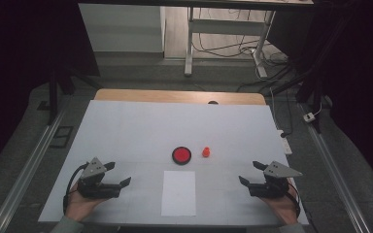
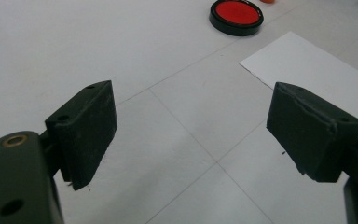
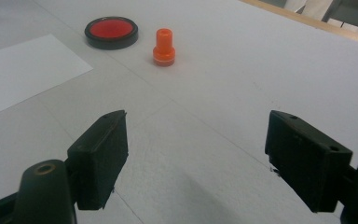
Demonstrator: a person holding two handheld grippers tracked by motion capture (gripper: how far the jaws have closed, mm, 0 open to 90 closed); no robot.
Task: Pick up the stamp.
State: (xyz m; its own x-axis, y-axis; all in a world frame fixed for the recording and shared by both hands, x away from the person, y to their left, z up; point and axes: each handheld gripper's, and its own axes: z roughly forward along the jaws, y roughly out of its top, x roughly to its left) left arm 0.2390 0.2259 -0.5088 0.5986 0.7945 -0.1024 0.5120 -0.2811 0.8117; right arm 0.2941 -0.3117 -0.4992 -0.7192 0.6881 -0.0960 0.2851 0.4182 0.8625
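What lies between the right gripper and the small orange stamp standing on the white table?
Nothing: in the right gripper view, bare white table separates the open right gripper from the small orange stamp.

White table cover, cabled floor behind.

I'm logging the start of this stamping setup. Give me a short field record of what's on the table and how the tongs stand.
surface: white table
ink pad: round, black rim, red centre, lid off
stamp: small orange one, upright, right of the ink pad, apart from it
paper: blank white sheet, nearer the person than the ink pad
left tongs: open, empty
right tongs: open, empty
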